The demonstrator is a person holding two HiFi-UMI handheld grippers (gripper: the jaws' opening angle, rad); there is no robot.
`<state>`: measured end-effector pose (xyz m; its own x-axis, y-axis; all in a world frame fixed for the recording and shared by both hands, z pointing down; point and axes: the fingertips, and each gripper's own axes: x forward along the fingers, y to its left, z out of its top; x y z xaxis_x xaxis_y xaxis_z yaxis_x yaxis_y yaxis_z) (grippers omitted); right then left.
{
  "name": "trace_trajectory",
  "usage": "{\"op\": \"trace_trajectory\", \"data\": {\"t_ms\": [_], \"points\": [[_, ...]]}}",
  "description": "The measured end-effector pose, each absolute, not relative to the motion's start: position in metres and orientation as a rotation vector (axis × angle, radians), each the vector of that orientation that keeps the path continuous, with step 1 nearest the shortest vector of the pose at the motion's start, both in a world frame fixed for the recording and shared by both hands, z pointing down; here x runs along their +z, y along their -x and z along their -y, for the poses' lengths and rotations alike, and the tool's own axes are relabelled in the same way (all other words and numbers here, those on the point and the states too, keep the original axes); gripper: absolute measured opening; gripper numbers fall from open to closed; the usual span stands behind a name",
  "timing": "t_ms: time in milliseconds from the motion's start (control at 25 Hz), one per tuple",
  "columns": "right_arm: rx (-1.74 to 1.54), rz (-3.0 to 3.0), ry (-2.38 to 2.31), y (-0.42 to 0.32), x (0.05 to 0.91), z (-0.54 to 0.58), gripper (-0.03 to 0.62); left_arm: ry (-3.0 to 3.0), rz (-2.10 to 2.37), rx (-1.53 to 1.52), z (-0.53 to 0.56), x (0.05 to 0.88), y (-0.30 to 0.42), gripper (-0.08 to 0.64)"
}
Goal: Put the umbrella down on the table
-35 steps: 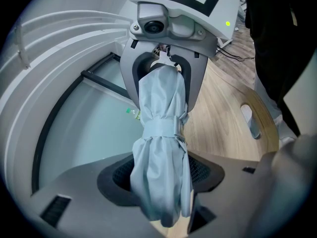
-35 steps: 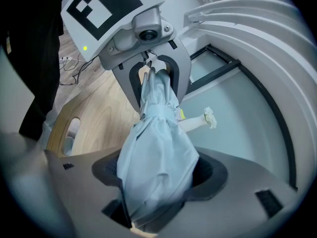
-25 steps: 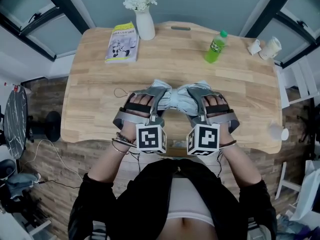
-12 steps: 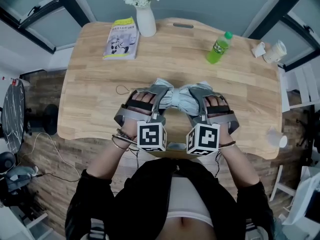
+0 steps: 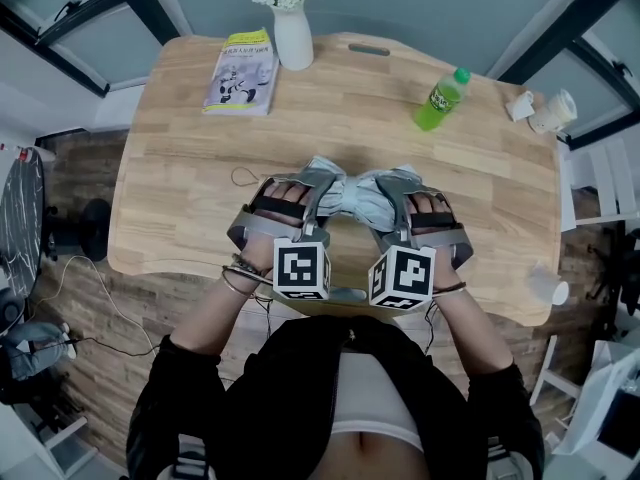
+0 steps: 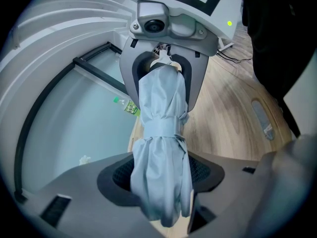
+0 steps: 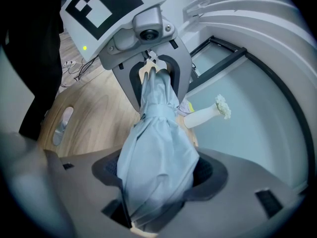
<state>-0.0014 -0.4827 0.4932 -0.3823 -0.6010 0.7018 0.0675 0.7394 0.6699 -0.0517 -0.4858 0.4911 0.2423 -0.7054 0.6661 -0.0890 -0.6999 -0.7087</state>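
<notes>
Big wooden table (image 5: pixel 190 178) fills most of the view, and the folded light-blue umbrella (image 5: pixel 352 198) is held crosswise over its near half, though I can't tell if it's actually touching the wood. The left gripper (image 5: pixel 316 200) is clamped on one end and the right gripper (image 5: pixel 394 200) on the other, both tight on the fabric. Farther back there's a booklet (image 5: pixel 240 72), a white vase (image 5: pixel 293 38) and a green bottle (image 5: pixel 440 99).

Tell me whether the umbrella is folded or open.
Folded: the umbrella is a narrow bundle, with its strap wrapped round the gathered fabric.
</notes>
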Motion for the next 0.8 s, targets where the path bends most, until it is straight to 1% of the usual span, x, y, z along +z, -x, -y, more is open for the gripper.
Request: {"op": "trace_trajectory", "data": {"t_ms": [800], "points": [[-0.697,1.849,-0.373,-0.002,0.518,0.5,0.33,2.017,-0.675,-1.524,0.503,0.516,0.047,0.259]]}}
